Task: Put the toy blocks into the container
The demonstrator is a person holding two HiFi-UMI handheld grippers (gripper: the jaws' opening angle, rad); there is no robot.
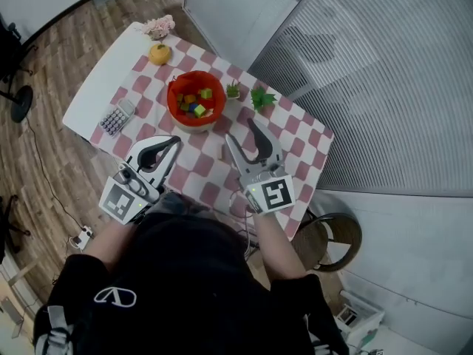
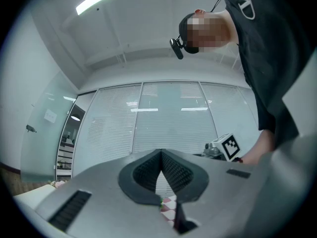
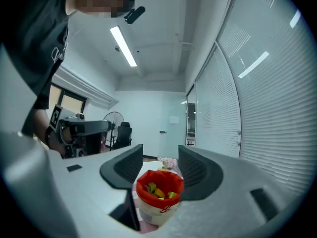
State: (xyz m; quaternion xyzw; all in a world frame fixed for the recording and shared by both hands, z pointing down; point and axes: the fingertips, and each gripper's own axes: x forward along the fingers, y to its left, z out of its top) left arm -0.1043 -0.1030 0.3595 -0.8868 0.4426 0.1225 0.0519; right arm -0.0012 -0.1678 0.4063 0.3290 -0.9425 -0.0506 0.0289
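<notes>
The red-lined container (image 1: pixel 195 102) stands on the checkered tablecloth (image 1: pixel 297 136) and holds several coloured toy blocks (image 1: pixel 198 110). My right gripper (image 1: pixel 242 133) hovers just in front and to the right of it, jaws open with nothing between them. In the right gripper view the container (image 3: pixel 159 196) with blocks (image 3: pixel 157 190) shows beyond the open right gripper (image 3: pixel 159 153). My left gripper (image 1: pixel 168 148) is held in front and to the left of the container, jaws shut and empty. In its own view the left gripper (image 2: pixel 161 153) points up at a blinds-covered glass wall.
A calculator (image 1: pixel 117 117) lies at the table's left. A yellow fruit (image 1: pixel 160 53) and pink flowers (image 1: pixel 159 26) sit at the far corner. Two small green plants (image 1: pixel 233 90) (image 1: pixel 261 97) stand right of the container. A round stool (image 1: pixel 334 239) is below the table's right edge.
</notes>
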